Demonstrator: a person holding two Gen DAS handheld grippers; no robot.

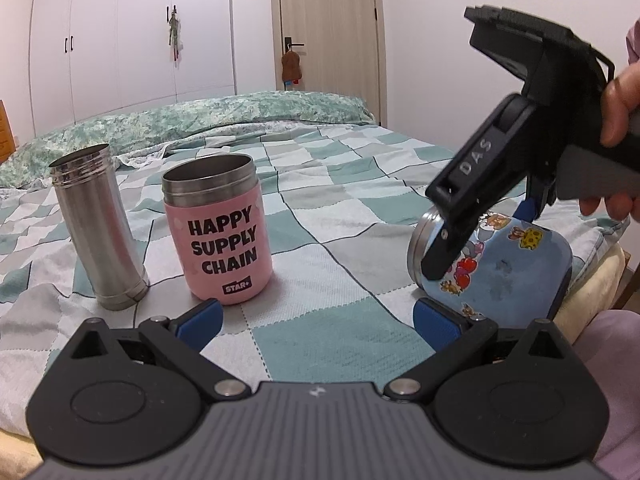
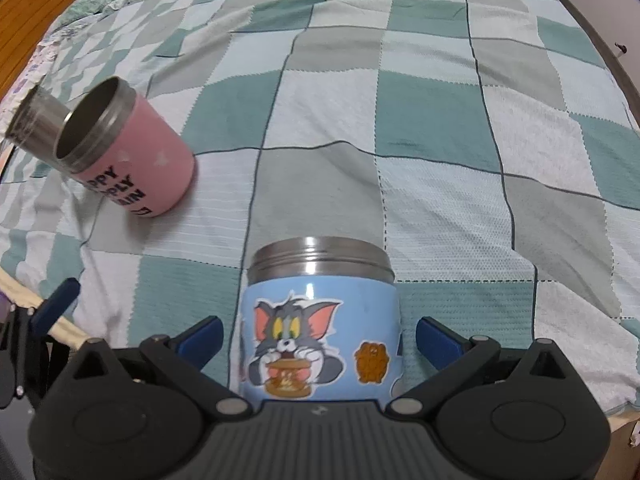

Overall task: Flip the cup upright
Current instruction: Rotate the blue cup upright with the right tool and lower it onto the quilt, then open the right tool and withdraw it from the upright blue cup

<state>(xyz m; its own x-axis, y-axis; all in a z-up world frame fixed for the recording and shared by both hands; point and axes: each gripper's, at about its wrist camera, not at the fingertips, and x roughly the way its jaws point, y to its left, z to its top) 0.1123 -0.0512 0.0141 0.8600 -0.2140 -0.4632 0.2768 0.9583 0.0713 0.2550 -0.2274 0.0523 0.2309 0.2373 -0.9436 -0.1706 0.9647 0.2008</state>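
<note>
- The blue cup (image 2: 320, 320), covered in cartoon cat stickers, lies on its side on the checked bedspread (image 2: 440, 120) near the bed's edge, its steel rim pointing away from the right tool (image 2: 318, 338).
- The right tool straddles that cup: its blue fingers (image 2: 202, 338) stand on either side of the body with a visible gap on each side, so it is spread apart and not yet gripping anything.
- From the left wrist view the same blue cup (image 1: 504, 268) shows on its side under the right tool (image 1: 448, 248), which comes down on it at a slant from the person's hand (image 1: 620, 120).
- The left tool (image 1: 316, 322) sits low in front of the bed, its fingers wide apart and nothing between them; it takes no part in the work for now.
- Two other vessels stand upright with mouths up: the pink cup (image 1: 220, 236) printed "HAPPY SUPPLY CHAIN" and, just beside it, the plain steel flask (image 1: 96, 224).
- Whether the blue cup's base is touching the palm of the right tool I cannot tell, since the body of the tool hides it.
- By my judgement the task is at its opening: the approach is made, but the squeeze, the lift, the turn to mouth-up and the setting down all remain.
</note>
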